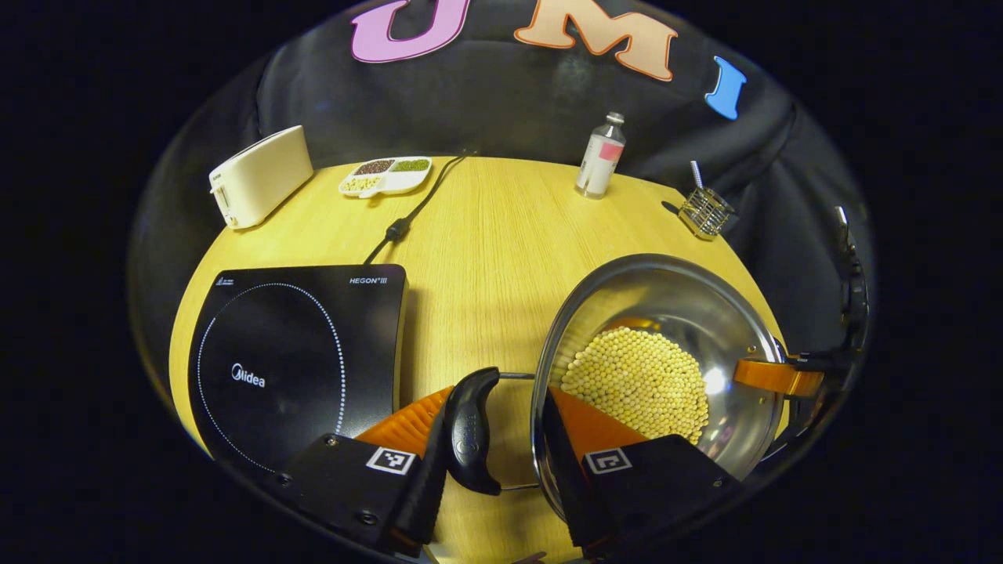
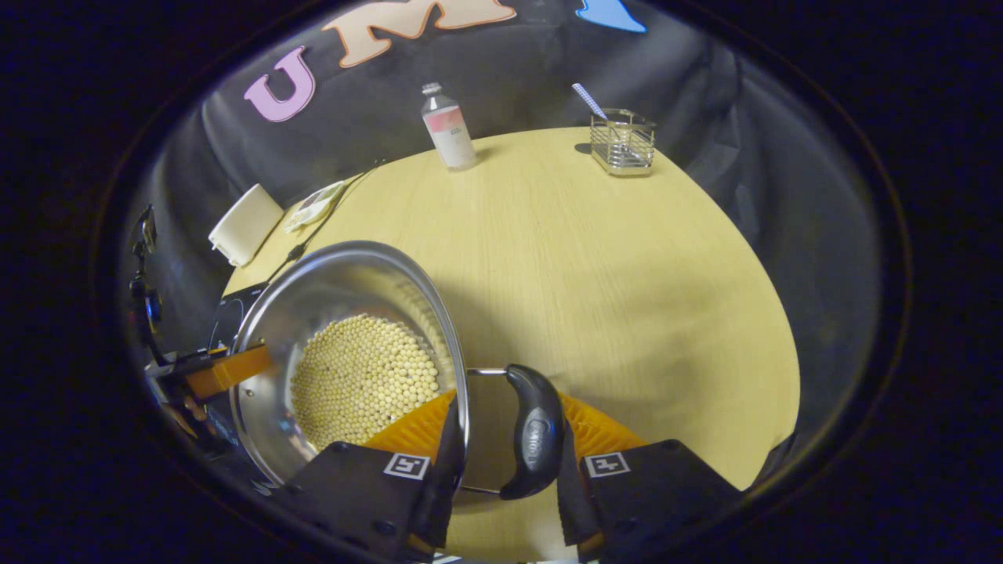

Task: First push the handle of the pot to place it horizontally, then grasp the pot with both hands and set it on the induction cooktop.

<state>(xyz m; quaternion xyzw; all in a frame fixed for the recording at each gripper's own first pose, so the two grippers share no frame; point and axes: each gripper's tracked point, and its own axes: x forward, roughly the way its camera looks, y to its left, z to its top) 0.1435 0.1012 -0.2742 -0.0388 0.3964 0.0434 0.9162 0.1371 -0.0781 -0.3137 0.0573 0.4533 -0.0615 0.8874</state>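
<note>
The steel pot (image 1: 666, 298) holds yellow beans (image 1: 639, 380) and stands to the right of the black induction cooktop (image 1: 290, 360). In the left gripper view my left gripper (image 1: 501, 395) straddles the pot's black side handle (image 1: 470, 431). One finger is outside the handle and the other is inside the pot wall, both pressing. In the right gripper view my right gripper (image 2: 508, 401) clamps the opposite handle (image 2: 533, 431) and rim of the pot (image 2: 337, 282) the same way. Each view shows the other gripper's orange finger (image 1: 772, 376) (image 2: 227, 368) at the pot's far rim.
On the round wooden table (image 1: 486, 258) a white toaster (image 1: 258, 176) and a divided dish of beans (image 1: 385, 174) stand at the back left. The cooktop's cord (image 1: 407, 215) runs between them. A bottle (image 1: 601, 157) and a wire basket (image 1: 705, 210) stand at the back right.
</note>
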